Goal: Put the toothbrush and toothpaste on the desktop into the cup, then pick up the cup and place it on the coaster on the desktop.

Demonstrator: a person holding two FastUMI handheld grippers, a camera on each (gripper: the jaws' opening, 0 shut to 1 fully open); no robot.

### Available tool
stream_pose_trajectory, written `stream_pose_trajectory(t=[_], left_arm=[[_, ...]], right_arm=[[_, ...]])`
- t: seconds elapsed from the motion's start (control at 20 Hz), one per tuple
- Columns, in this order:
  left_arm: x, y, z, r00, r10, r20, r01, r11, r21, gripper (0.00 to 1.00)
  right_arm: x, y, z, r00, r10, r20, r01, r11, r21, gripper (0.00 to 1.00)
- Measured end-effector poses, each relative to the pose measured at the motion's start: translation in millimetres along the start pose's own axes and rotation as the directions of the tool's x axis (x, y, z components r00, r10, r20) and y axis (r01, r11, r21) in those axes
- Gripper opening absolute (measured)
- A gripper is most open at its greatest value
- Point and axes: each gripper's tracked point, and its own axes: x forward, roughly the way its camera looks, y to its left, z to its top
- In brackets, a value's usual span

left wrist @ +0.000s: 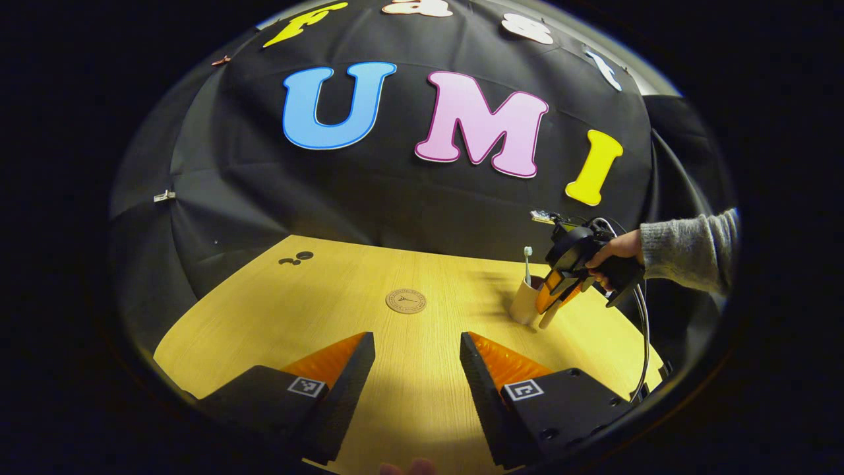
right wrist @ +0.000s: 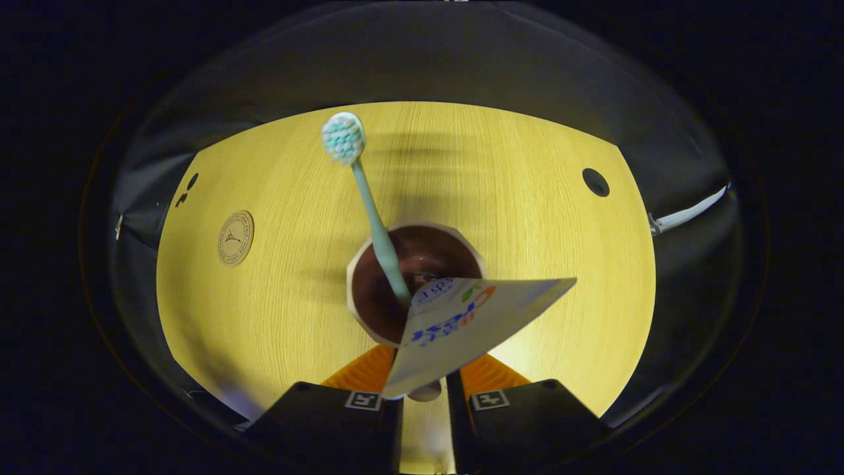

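Note:
A white cup (left wrist: 525, 302) with a dark inside (right wrist: 422, 264) stands on the wooden table (left wrist: 264, 316) at the right. A pale green toothbrush (right wrist: 369, 198) leans in it, bristles up (left wrist: 527, 252). My right gripper (right wrist: 424, 396), seen from the left gripper view (left wrist: 560, 290) just right of the cup, is shut on the white toothpaste tube (right wrist: 461, 323). The tube's flat end reaches over the cup's mouth. The round brown coaster (left wrist: 405, 301) (right wrist: 235, 237) lies bare at the table's middle. My left gripper (left wrist: 415, 369) hovers open over the near table edge, nothing between its fingers.
A hand in a grey sleeve (left wrist: 686, 254) holds the right gripper, with a cable (left wrist: 643, 330) hanging from it. A round hole (right wrist: 595, 182) and small holes (left wrist: 297, 258) mark the tabletop near its corners. Black cloth walls the back.

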Motion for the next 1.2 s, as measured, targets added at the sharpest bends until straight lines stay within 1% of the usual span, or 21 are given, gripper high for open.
stream_pose_trajectory(t=[0.05, 0.1, 0.15, 0.3, 0.5, 0.9, 1.2], left_arm=[[0, 2, 0, 1.0, 0.002, 0.001, -0.002, 1.0, -0.003, 0.83], [0, 3, 0, 1.0, 0.004, 0.001, -0.004, 1.0, -0.005, 0.83], [0, 5, -1, 1.0, 0.009, 0.003, -0.009, 1.0, -0.005, 0.83], [0, 8, -1, 1.0, 0.015, 0.005, -0.015, 1.0, -0.009, 0.83], [0, 10, -2, 1.0, 0.021, 0.005, -0.021, 1.0, -0.01, 0.83], [1, 8, 0, 1.0, 0.014, 0.01, -0.014, 1.0, -0.02, 0.83], [-14, 17, 2, 1.0, -0.012, 0.016, 0.013, 1.0, -0.017, 0.83]], right_arm=[[0, 1, 0, 1.0, -0.007, 0.003, 0.007, 1.0, -0.019, 0.29], [1, 0, -1, 1.0, -0.013, 0.007, 0.014, 0.999, -0.034, 0.2], [-1, 0, 0, 1.0, -0.018, 0.012, 0.018, 0.999, -0.042, 0.24], [-1, 1, -1, 1.0, -0.011, 0.026, 0.013, 0.998, -0.065, 0.17], [-4, 1, 1, 0.998, -0.008, 0.07, 0.014, 0.996, -0.084, 0.17], [-21, 13, 6, 0.993, 0.042, 0.107, -0.036, 0.997, -0.063, 0.17], [-45, 53, 8, 0.988, 0.083, 0.132, -0.073, 0.995, -0.074, 0.17]])
